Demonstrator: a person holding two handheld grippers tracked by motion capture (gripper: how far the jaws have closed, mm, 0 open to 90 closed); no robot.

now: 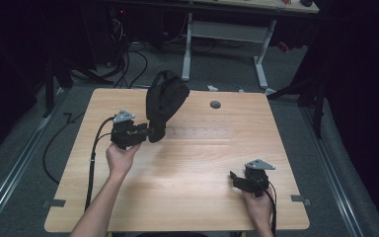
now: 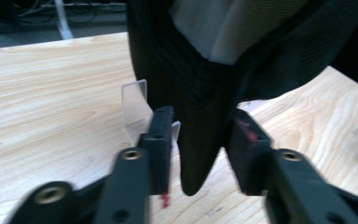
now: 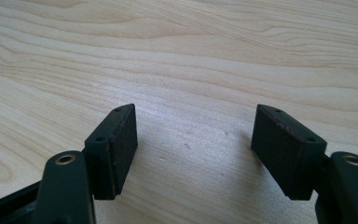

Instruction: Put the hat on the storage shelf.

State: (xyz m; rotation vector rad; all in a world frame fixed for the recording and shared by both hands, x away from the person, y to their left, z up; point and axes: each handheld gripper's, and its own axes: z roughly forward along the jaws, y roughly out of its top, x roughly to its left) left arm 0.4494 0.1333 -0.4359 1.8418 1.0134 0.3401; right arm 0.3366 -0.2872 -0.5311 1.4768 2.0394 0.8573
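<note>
A black fabric bag (image 1: 165,101) with a pale grey lining stands lifted above the wooden table (image 1: 202,163) at the back left. My left gripper (image 1: 150,132) holds its lower end. In the left gripper view the bag's narrow dark tip (image 2: 200,93) hangs down between the two jaws, and my left gripper (image 2: 200,140) is shut on it. A small clear plastic tab (image 2: 137,105) sticks out beside the left jaw. My right gripper (image 1: 234,178) rests near the front right of the table. In its own view the right gripper (image 3: 193,144) is open over bare wood.
A round grey grommet (image 1: 215,104) sits in the tabletop at the back centre. Black cables (image 1: 91,163) trail off the table's left side to the floor. A white-legged desk (image 1: 227,34) stands behind the table. Dark curtains close in both sides.
</note>
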